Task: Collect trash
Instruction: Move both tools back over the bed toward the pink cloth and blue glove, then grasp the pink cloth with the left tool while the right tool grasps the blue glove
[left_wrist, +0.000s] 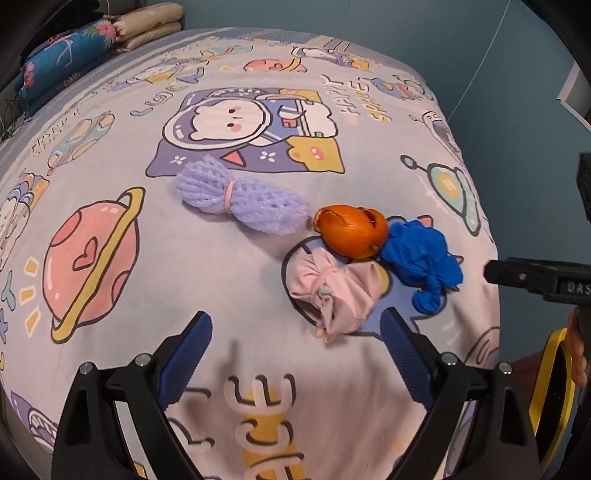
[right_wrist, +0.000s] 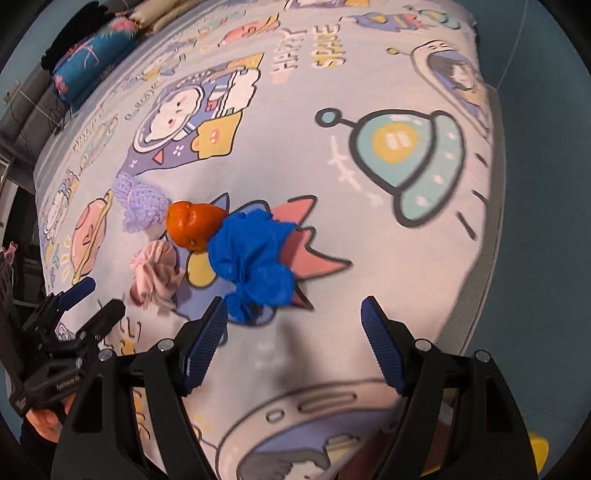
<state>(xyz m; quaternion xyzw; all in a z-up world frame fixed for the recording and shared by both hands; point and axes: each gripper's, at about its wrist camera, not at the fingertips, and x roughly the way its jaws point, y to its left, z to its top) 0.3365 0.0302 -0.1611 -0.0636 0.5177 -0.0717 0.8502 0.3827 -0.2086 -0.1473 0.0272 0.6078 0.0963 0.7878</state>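
While both tools hang above the bed (left_wrist: 229, 280), nothing is gripped yet. Left hand-held gripper (left_wrist: 297, 345): jaws wide apart, empty, low centre of the left wrist view. Right hand-held gripper (right_wrist: 295, 332): jaws also spread, empty, low centre of the right wrist view.

Trash sits in one tight cluster on the cartoon-print bedsheet:
- purple foam fruit net (left_wrist: 240, 201), tied with a band, centre of left view, just apart from the rest.
- orange peel (left_wrist: 352, 230), a hollow shell, touching the blue piece.
- blue crumpled glove or wrapper (left_wrist: 421, 258) (cannot tell which), right of the peel.
- pink crumpled bundle (left_wrist: 332, 295), just below the peel and closest to the left tool's jaws.

No bin or bag visible in either view.

Risks, judged from this layout:
1. Items touch, so closing on one may drag or flip a neighbour; the peel could roll off toward the bed edge at right.
2. Soft sheet: jaws pushed too low could pinch fabric along with the trash and lift the sheet.
3. Blue piece (right_wrist: 255, 254) lies just beyond the right tool's left finger (right_wrist: 205, 343), off-centre; closing there would catch only a fringe and drop it.
4. Two tools converge on one cluster, so collision is possible.
5. Peel shell may crush or split under a hard squeeze.
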